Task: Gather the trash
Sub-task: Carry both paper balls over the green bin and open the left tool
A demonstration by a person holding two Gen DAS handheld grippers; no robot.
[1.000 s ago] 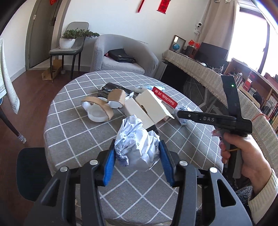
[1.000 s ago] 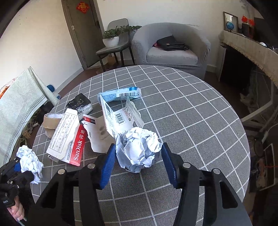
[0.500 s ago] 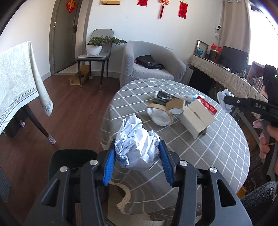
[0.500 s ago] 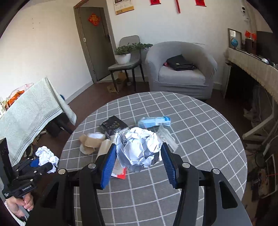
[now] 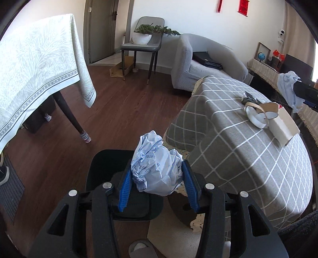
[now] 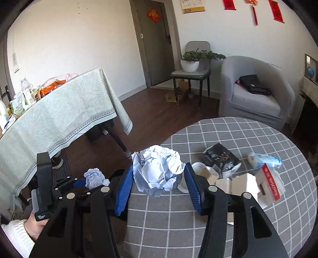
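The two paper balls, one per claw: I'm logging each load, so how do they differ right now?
The left claw grips its paper ball over the dark bin beside the table; the right claw grips its paper ball above the checked table. The left ball shows printed text; the right ball shows none. Both are crumpled pale paper, clamped between blue pads.

A lived-in home sitting room — a grey armchair (image 6: 256,93) is sitting by the wall, red New Year decorations (image 6: 275,10) are hanging above, a potted plant (image 6: 190,61) is resting on a chair (image 6: 191,74), and wood flooring (image 5: 123,111) is running throughout.
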